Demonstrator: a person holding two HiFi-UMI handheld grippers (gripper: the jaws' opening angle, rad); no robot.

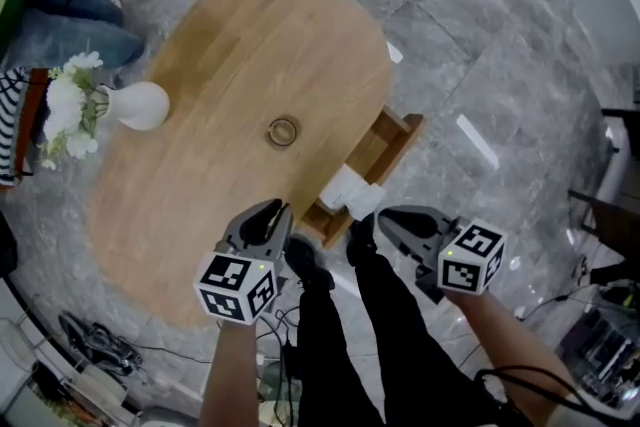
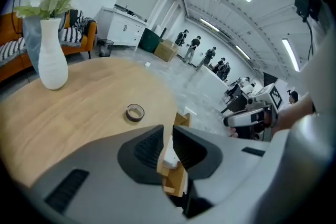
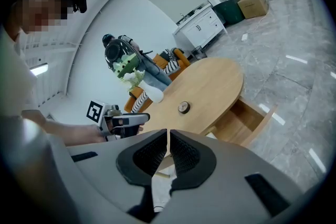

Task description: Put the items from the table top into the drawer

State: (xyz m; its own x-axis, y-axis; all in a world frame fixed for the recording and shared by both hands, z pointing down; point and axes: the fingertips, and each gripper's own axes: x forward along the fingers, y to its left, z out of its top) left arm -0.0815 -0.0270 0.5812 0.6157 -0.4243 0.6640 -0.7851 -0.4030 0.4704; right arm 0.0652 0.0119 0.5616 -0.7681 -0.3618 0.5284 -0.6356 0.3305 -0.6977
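Left gripper [image 2: 167, 132] hangs at the near edge of the table [image 1: 190, 205], its jaws slightly spread and empty. Right gripper [image 3: 167, 136], pressed together and empty, waits beside the open drawer [image 1: 398, 137]. Tape roll [image 1: 283, 131] lies ahead mid-table, well apart; I'd open wider, then straddle its rim.

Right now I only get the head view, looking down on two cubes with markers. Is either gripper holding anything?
Observer: No. In the left gripper view the left gripper has its jaws slightly apart, and only the open drawer shows through the gap.
Operator: And the other one?
Observer: In the right gripper view the right gripper has its jaws practically together, with nothing between them.
Operator: What is that ring on the table?
Observer: Seen from the side, it is a low roll of tape with a dark outer wall, lying flat on the table.
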